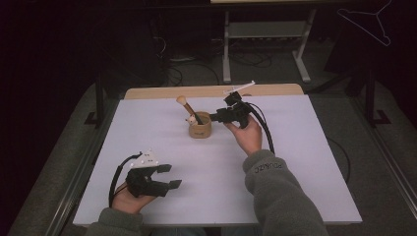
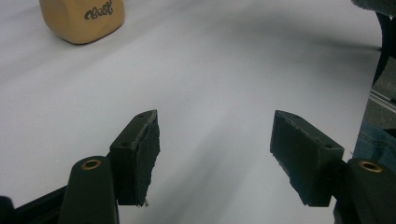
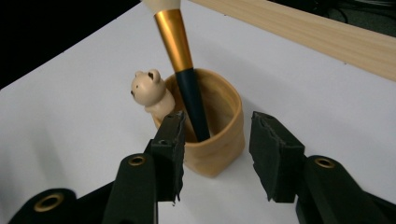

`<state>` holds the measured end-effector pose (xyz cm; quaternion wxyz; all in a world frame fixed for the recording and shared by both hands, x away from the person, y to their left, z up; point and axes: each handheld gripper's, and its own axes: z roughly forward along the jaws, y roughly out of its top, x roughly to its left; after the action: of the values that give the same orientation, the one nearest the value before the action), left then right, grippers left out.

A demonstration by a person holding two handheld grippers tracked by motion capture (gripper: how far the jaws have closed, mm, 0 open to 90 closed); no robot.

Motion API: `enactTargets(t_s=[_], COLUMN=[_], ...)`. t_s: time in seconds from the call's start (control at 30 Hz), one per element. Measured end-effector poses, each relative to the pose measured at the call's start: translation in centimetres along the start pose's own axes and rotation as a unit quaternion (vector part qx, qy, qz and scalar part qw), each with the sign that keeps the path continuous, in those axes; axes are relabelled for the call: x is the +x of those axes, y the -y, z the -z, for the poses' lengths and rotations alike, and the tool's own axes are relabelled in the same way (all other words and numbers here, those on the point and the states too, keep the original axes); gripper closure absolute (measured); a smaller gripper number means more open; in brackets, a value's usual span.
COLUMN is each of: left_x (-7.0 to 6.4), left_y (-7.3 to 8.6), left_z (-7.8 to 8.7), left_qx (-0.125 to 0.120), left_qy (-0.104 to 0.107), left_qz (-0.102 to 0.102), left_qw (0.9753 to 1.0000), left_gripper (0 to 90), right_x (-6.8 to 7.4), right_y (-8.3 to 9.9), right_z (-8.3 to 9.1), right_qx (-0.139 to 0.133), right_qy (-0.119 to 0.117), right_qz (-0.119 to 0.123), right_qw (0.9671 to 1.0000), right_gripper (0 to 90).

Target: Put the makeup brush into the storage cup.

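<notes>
Left gripper [image 1: 166, 176]: jaws wide apart, holding nothing, low over the white table [image 1: 295, 162] near its front edge.
Right gripper [image 3: 215, 154]: jaws parted, straddling the tan cup's [image 3: 219, 135] near rim; contact unclear.
Brush [image 3: 184, 70]: stands tilted inside the cup, near the table's far middle.

We see the cup [image 1: 200, 130] standing on the table [image 1: 305, 162], toward its far middle. In the cup a brush [image 1: 189, 109] leans up and to the left, and a small bear figure [image 3: 148, 91] sits at the rim. The right gripper [image 1: 212, 118] is just right of the cup (its jaws apart, either side of the near wall). The left gripper [image 1: 167, 176] lies well apart, near the front left edge.
</notes>
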<state>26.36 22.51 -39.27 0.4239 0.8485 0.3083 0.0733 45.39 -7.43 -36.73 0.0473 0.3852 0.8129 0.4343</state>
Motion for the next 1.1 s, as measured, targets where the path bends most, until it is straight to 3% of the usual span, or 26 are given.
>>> enactTargets(t_s=[0.43,0.8,1.1], left_x=[0.3,0.5,0.5], left_y=[0.1,0.1,0.1], left_z=[0.2,0.3,0.2], left_qx=[0.001,0.000,0.001], left_qy=[-0.008,-0.013,-0.014], left_qz=[0.000,0.004,0.004], left_qw=[1.0000,0.9999,0.9999], left_gripper=[32.2,31.9,31.4], right_x=[-0.5,-0.9,-1.0], right_y=[1.3,2.4,2.9], right_z=[1.5,2.6,3.3], right_qx=[-0.002,-0.004,-0.010], right_qy=[-0.009,-0.013,-0.014], right_qz=[0.008,-0.012,-0.004], right_qw=[0.9999,0.9998,0.9998], right_gripper=[46.9,41.1,37.4])
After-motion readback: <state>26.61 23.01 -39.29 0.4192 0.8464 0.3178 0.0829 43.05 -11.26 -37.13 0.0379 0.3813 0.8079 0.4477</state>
